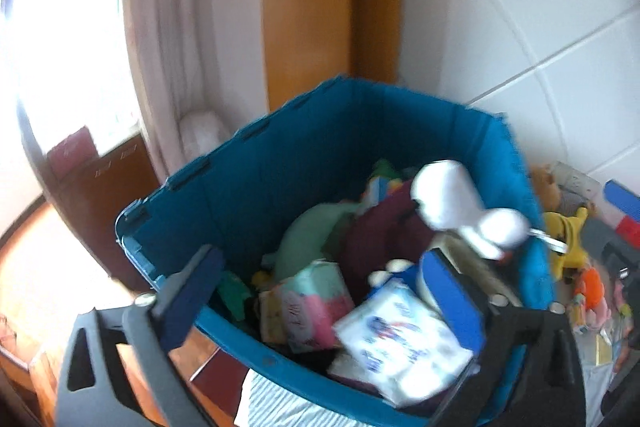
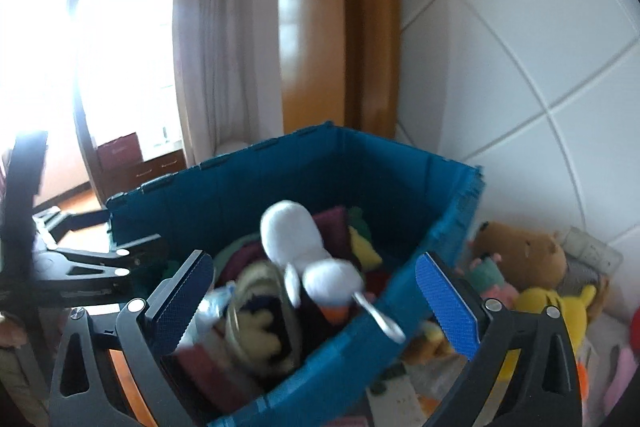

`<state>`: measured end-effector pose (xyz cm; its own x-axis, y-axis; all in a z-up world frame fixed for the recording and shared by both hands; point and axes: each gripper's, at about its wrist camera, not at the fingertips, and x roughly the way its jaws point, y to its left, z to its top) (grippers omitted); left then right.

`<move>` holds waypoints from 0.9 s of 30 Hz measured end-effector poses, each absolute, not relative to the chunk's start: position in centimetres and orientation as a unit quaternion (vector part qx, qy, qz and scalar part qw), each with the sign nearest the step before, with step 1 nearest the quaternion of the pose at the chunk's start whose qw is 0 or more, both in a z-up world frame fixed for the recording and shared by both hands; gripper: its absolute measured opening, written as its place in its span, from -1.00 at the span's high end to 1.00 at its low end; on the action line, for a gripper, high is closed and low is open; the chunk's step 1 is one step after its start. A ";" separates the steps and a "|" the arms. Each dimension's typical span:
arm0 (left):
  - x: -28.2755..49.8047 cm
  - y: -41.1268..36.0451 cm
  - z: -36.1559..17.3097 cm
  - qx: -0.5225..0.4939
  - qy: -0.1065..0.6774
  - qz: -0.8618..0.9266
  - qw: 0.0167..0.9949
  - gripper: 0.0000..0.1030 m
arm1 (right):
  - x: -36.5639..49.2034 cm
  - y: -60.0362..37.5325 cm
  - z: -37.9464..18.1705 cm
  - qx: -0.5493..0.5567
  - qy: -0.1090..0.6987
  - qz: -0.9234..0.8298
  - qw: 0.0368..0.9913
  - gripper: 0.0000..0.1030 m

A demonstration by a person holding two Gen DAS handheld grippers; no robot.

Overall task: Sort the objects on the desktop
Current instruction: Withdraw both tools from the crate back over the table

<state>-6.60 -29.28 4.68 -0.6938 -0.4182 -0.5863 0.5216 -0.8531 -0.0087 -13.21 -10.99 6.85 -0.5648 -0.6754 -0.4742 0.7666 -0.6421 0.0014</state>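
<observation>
A blue plastic crate (image 1: pixel 304 147) (image 2: pixel 304 163) holds several toys and packs. A white plush duck (image 1: pixel 460 207) (image 2: pixel 304 251) with a metal key ring is blurred above the crate's contents, between no fingers. A white tissue pack (image 1: pixel 400 343) and a pink-green pack (image 1: pixel 308 307) lie in the crate. My left gripper (image 1: pixel 320 303) is open over the crate's near rim. My right gripper (image 2: pixel 320 303) is open and empty over the crate. The left gripper also shows in the right wrist view (image 2: pixel 92 267) at the left.
Plush toys lie right of the crate against the tiled wall: a brown bear (image 2: pixel 524 255) and a yellow plush (image 2: pixel 556 311) (image 1: pixel 568 235). A curtain (image 2: pixel 224 27) and wooden door frame (image 2: pixel 320 19) stand behind. A wooden surface (image 1: pixel 60 267) lies left.
</observation>
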 end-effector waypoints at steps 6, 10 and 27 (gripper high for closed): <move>-5.2 -22.3 5.7 0.285 0.073 -0.932 0.210 -1.00 | -11.2 -3.5 5.8 0.217 0.085 -0.902 0.364 -0.99; -4.0 -16.7 5.6 0.280 0.064 -0.940 0.183 -1.00 | -10.4 2.4 4.6 0.223 0.072 -0.917 0.322 -0.99; -1.1 -2.6 3.0 0.314 0.043 -0.943 0.100 -1.00 | -4.8 17.7 0.9 0.263 0.044 -0.939 0.216 -0.99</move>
<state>-1.10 -2.56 2.98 -0.7825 -0.1613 -0.6014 0.2153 -0.9764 -0.0183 -4.76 17.66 0.92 -0.7689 -0.3826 -0.5123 0.4288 -0.9029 0.0309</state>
